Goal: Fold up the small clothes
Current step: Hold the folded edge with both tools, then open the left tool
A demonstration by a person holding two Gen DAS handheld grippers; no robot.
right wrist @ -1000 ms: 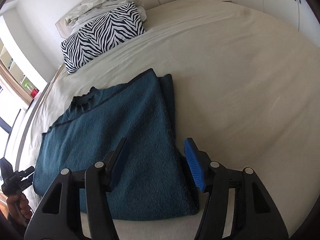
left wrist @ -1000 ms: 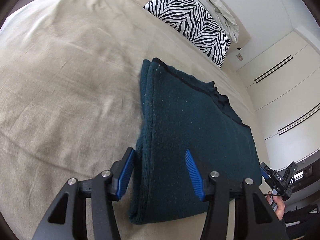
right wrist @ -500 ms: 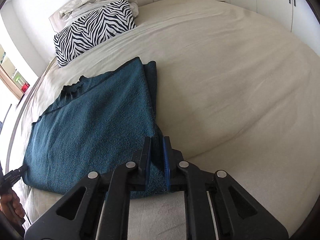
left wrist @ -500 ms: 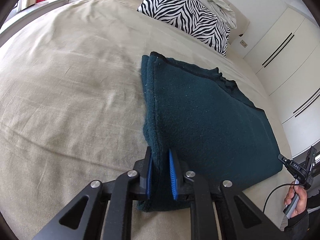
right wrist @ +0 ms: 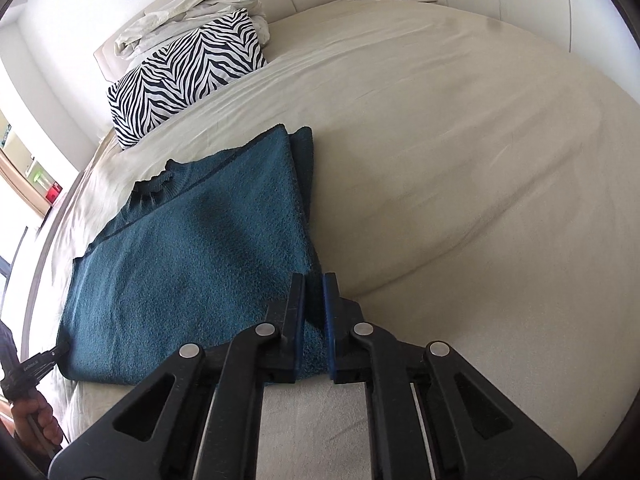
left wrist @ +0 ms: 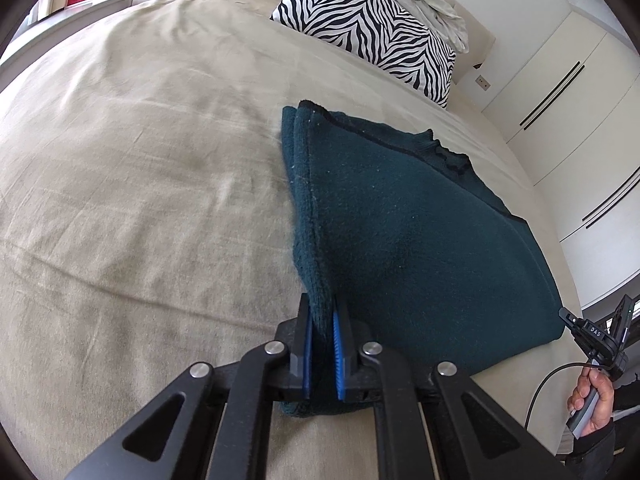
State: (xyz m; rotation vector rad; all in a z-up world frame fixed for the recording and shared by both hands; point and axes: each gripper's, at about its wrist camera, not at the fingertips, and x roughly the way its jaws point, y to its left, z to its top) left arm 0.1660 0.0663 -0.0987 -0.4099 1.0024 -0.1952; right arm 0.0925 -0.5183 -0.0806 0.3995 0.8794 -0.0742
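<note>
A dark teal knitted sweater lies folded in on itself on the beige bed; it also shows in the right wrist view, collar toward the pillow. My left gripper is shut on the sweater's near left corner, lifting that edge slightly. My right gripper is shut on the sweater's near right corner. Each gripper grips several layers of fabric between its blue pads.
A zebra-striped pillow and crumpled white bedding lie at the head of the bed. The beige bedsheet spreads wide on both sides. White wardrobe doors stand beyond the bed.
Both grippers moved forward onto the sweater's near corners and closed on them from open. The gripped corners have risen slightly off the bed.
</note>
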